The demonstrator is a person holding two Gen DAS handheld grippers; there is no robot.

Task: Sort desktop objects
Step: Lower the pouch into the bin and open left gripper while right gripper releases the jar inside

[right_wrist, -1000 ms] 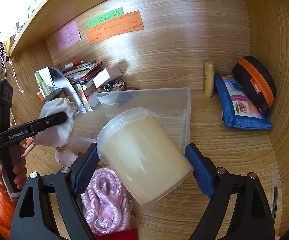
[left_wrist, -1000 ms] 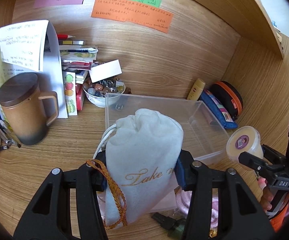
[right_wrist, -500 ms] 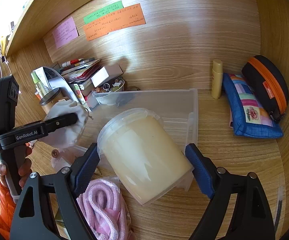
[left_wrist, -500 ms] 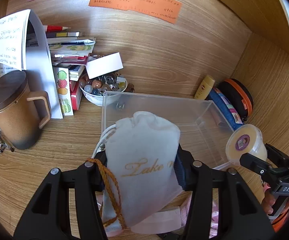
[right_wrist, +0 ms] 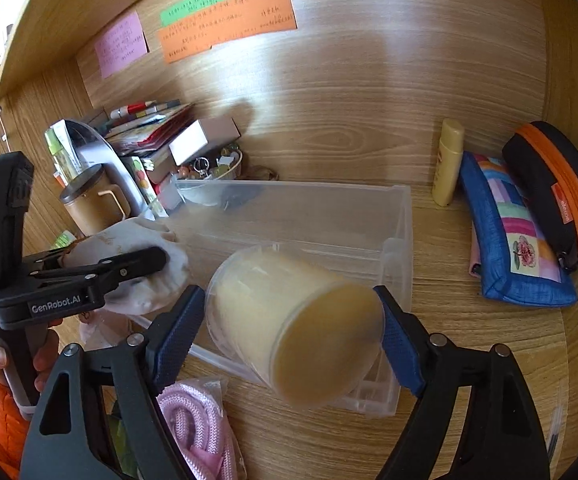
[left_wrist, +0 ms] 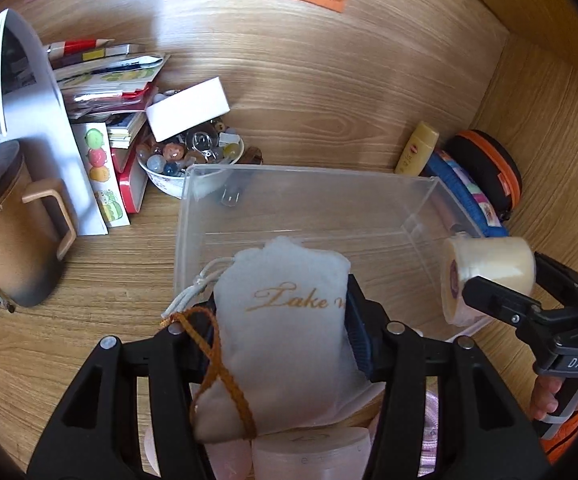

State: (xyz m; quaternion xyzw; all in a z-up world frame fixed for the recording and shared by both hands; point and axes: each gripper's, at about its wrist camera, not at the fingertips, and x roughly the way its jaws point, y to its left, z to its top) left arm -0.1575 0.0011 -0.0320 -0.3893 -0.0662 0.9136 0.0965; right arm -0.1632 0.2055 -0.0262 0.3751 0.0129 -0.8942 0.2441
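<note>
My left gripper [left_wrist: 281,328] is shut on a white drawstring pouch [left_wrist: 285,336] with gold lettering, held over the near edge of a clear plastic bin [left_wrist: 309,216]. My right gripper [right_wrist: 289,316] is shut on a cream lidded tub [right_wrist: 293,324], tilted on its side above the bin's [right_wrist: 397,216] near right corner. The tub [left_wrist: 485,276] shows at the right in the left wrist view, the pouch [right_wrist: 141,268] at the left in the right wrist view. The bin holds only a small clip [left_wrist: 231,196].
A brown lidded mug [left_wrist: 13,232], stacked books [left_wrist: 105,92] and a bowl of marbles [left_wrist: 189,160] stand at the back left. A yellow tube [right_wrist: 447,164], a blue pouch [right_wrist: 509,240] and an orange-zip case [right_wrist: 553,188] lie at the right. Pink rope [right_wrist: 197,428] lies in front.
Both grippers have moved forward with their loads. The pouch now reaches over the bin's near edge, and the tub has tipped further onto its side above the bin.
</note>
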